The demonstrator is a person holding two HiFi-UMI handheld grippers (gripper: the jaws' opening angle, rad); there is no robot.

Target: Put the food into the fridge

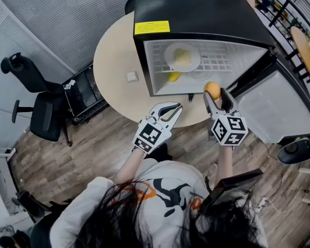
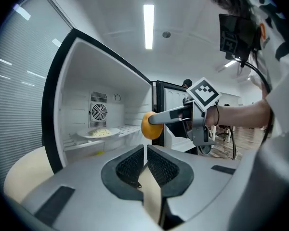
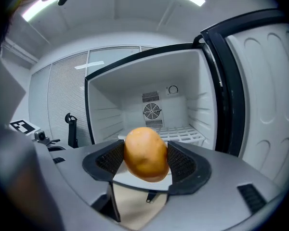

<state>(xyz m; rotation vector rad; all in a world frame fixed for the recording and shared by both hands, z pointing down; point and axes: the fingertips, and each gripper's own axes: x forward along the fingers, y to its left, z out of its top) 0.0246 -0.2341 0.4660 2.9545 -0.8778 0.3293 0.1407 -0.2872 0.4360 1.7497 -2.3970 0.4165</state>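
Note:
A black mini fridge point(image 1: 196, 14) stands open on a round beige table point(image 1: 113, 87). On its wire shelf lies a plate of pale food point(image 1: 182, 57), with a yellow item point(image 1: 174, 76) below it. My right gripper point(image 1: 216, 98) is shut on a round orange fruit point(image 1: 212, 90) just in front of the fridge opening. In the right gripper view the fruit point(image 3: 145, 154) sits between the pads point(image 3: 183, 162), facing the white interior point(image 3: 154, 112). My left gripper point(image 1: 175, 109) hangs shut and empty to the left of it. The left gripper view shows its closed gripper tips point(image 2: 145, 150), the fruit point(image 2: 151, 125) and the plate point(image 2: 98, 133).
The fridge door point(image 1: 279, 102) swings out to the right. A small white object point(image 1: 132, 77) lies on the table left of the fridge. A black office chair point(image 1: 39, 107) and a dark rack point(image 1: 85, 94) stand on the wooden floor at the left.

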